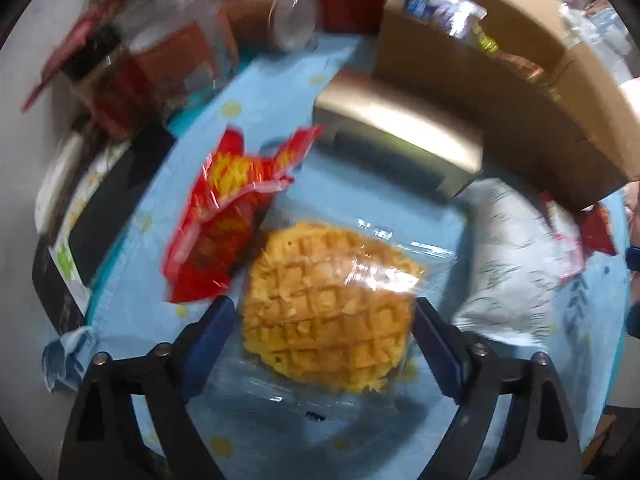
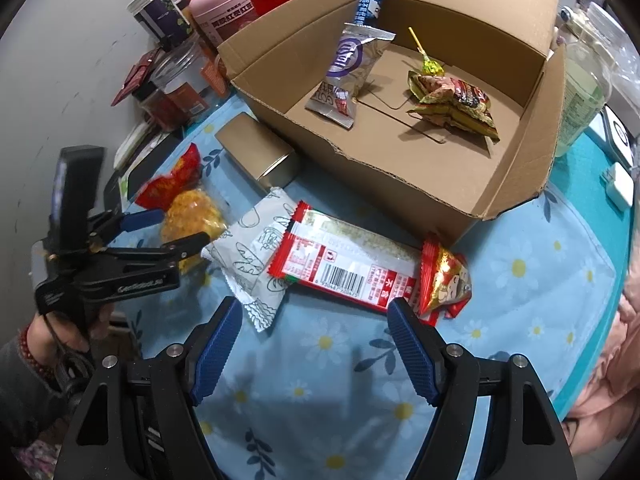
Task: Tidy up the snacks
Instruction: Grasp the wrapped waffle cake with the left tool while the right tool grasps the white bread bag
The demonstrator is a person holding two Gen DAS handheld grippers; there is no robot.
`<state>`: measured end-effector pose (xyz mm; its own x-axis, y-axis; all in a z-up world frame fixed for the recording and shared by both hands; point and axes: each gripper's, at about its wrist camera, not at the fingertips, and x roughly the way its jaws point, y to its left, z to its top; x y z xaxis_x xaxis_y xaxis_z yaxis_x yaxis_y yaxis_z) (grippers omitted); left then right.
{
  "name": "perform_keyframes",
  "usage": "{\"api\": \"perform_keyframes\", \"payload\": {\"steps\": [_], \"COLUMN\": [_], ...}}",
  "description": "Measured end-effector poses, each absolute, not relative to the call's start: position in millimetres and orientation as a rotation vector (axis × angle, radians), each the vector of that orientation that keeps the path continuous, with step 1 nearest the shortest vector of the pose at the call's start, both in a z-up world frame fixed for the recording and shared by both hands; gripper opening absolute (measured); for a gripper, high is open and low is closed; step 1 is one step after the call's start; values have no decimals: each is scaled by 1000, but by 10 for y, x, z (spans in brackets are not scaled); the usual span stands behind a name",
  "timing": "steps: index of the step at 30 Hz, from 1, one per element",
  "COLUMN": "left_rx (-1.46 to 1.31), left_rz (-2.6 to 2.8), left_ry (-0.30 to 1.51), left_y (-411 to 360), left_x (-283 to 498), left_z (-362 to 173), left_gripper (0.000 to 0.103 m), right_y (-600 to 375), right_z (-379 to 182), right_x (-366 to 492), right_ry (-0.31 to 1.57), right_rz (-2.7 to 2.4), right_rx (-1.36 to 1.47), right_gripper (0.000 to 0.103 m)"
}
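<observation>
A yellow waffle-like snack in clear wrap point(image 1: 332, 304) lies on the blue flowered cloth point(image 1: 132, 320). My left gripper point(image 1: 324, 312) is open with its fingers on either side of the snack; it shows the same way in the right wrist view point(image 2: 180, 226). A red crinkled packet point(image 1: 228, 216) lies just beyond it. My right gripper point(image 2: 316, 320) is open and empty above the cloth, just short of a long red-and-white packet point(image 2: 352, 264), a white bread-print packet point(image 2: 260, 256) and a small red-gold packet point(image 2: 444, 276). The cardboard box point(image 2: 400, 176) holds several snacks.
A gold tin point(image 2: 260, 156) lies beside the box's left corner. Jars and canisters point(image 2: 176, 80) crowd the back left by the wall. A green-labelled bottle point(image 2: 580, 96) and white objects stand right of the box. The cloth's edge point(image 2: 600, 320) runs along the right.
</observation>
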<state>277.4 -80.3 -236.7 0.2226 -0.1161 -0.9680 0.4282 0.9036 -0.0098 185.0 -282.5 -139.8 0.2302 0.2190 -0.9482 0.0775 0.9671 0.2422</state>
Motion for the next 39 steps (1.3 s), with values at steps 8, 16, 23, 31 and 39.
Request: {"api": "perform_keyframes", "payload": {"steps": [8, 16, 23, 31, 39], "left_rx": [266, 204, 205, 182, 108], "left_rz": [-367, -303, -238, -122, -49], "left_ry": [1241, 1330, 1350, 1318, 1301], "left_y": [-821, -817, -816, -604, -141], "left_x": [2706, 2488, 2345, 2289, 2440], "left_z": [-2343, -2347, -2371, -2317, -2352], "left_gripper": [80, 80, 80, 79, 79], "right_y": [-2844, -3027, -3015, -2612, -2423], "right_z": [-1471, -1584, -1682, -1745, -1947], "right_x": [1872, 1830, 1839, 2055, 2374], "right_ry": [1347, 1371, 1407, 1430, 1414], "right_rz": [82, 23, 54, 199, 154], "right_rx": [266, 281, 355, 349, 346], "right_gripper": [76, 76, 76, 76, 76]}}
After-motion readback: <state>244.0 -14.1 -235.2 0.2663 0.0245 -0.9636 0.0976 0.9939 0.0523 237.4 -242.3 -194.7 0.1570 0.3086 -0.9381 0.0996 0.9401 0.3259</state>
